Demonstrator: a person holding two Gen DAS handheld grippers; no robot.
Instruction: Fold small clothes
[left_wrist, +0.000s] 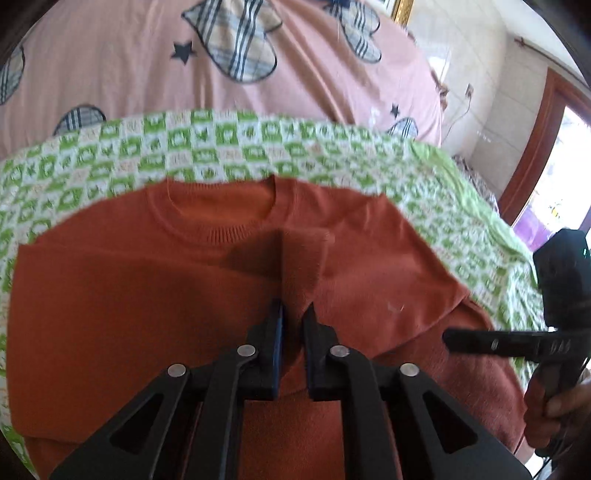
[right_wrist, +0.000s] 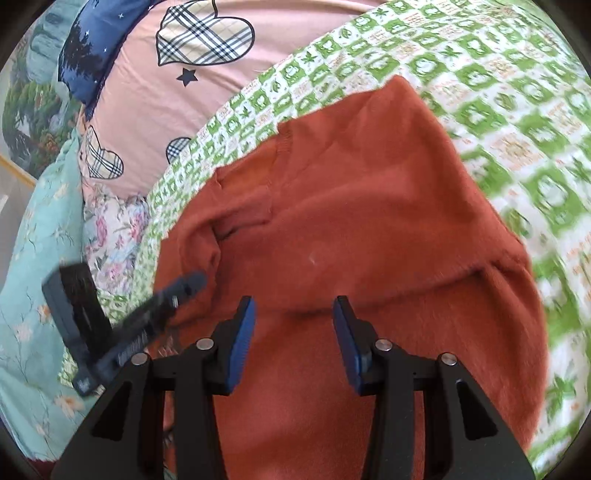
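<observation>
A rust-orange knit sweater (left_wrist: 147, 280) lies on a green-and-white checked cloth (left_wrist: 221, 144), neck toward the far side, its right side folded over the body. My left gripper (left_wrist: 294, 314) is shut on a sleeve cuff of the sweater (left_wrist: 303, 254), held over the chest. My right gripper (right_wrist: 293, 308) is open and empty, hovering over the sweater (right_wrist: 351, 206) near a fold. The right gripper also shows at the right edge of the left wrist view (left_wrist: 448, 339); the left gripper shows blurred at the left of the right wrist view (right_wrist: 195, 280).
A pink sheet with plaid hearts (left_wrist: 122, 66) lies beyond the checked cloth. A teal floral quilt (right_wrist: 33, 280) and a dark blue pillow (right_wrist: 96, 48) sit at the left in the right wrist view. A wall and wooden door frame (left_wrist: 532, 147) stand at the right.
</observation>
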